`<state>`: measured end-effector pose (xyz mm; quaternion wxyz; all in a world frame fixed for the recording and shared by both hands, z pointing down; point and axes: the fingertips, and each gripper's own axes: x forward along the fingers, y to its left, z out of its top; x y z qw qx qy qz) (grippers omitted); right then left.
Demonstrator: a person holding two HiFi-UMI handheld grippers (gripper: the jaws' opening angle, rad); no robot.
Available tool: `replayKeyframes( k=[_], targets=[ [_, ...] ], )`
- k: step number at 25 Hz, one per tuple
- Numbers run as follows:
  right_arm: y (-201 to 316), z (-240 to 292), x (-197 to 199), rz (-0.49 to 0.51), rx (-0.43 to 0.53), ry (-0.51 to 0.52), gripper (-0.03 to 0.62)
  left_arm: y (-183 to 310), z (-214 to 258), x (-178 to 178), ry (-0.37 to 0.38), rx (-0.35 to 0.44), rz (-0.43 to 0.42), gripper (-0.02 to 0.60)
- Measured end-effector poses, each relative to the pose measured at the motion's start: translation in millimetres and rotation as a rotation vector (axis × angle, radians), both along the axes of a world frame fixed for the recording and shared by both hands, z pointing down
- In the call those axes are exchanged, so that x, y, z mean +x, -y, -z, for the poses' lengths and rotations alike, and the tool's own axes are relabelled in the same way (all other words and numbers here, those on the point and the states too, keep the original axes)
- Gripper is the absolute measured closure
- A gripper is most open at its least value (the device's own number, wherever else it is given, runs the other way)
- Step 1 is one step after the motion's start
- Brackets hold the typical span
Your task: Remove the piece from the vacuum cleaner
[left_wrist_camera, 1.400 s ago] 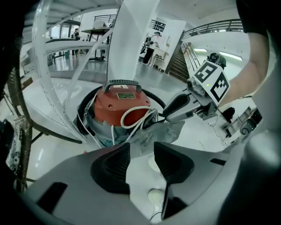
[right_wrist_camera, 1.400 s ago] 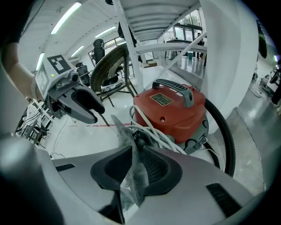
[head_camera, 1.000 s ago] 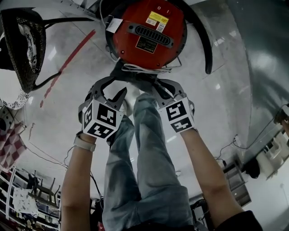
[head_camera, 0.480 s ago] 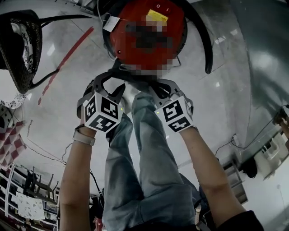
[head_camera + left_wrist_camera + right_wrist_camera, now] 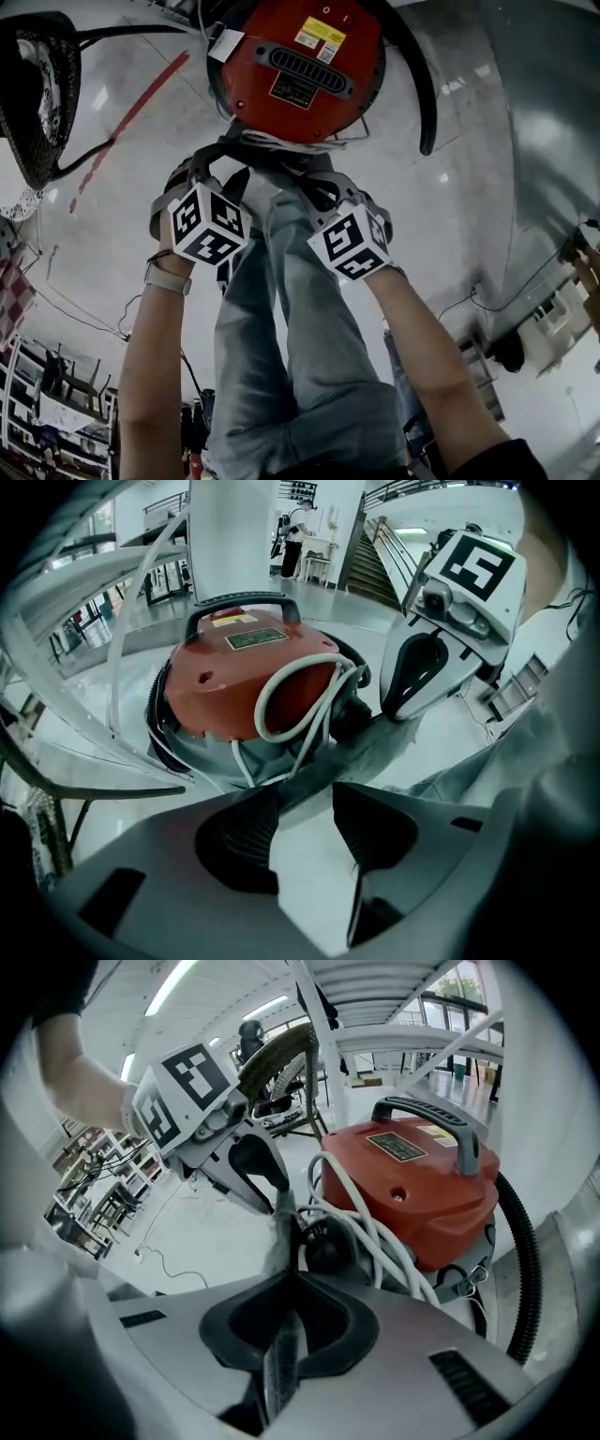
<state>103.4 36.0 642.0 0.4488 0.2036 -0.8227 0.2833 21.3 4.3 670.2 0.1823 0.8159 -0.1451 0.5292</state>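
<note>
On the floor by the red vacuum, the right claw is clenched on the grey cloth piece, which stretches from the vacuum's near side, seemingly so it can be drawn free. The left claw waits released beside the piece, ready to help.

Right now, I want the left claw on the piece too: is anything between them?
Nothing visible does. The open left claw faces the grey piece directly; it runs just past the claw's tips to the right claw, shut on it. The white cord hangs on the vacuum behind.
</note>
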Motion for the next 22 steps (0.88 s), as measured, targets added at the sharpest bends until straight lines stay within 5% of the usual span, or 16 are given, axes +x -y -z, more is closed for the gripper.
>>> replayKeyframes(
  k=[22],
  targets=[
    [-7.5,0.0,-0.1,0.053,0.069,-0.028,0.549,-36.1,-12.3,-9.1,-0.003,0.008,0.059,0.442]
  ],
)
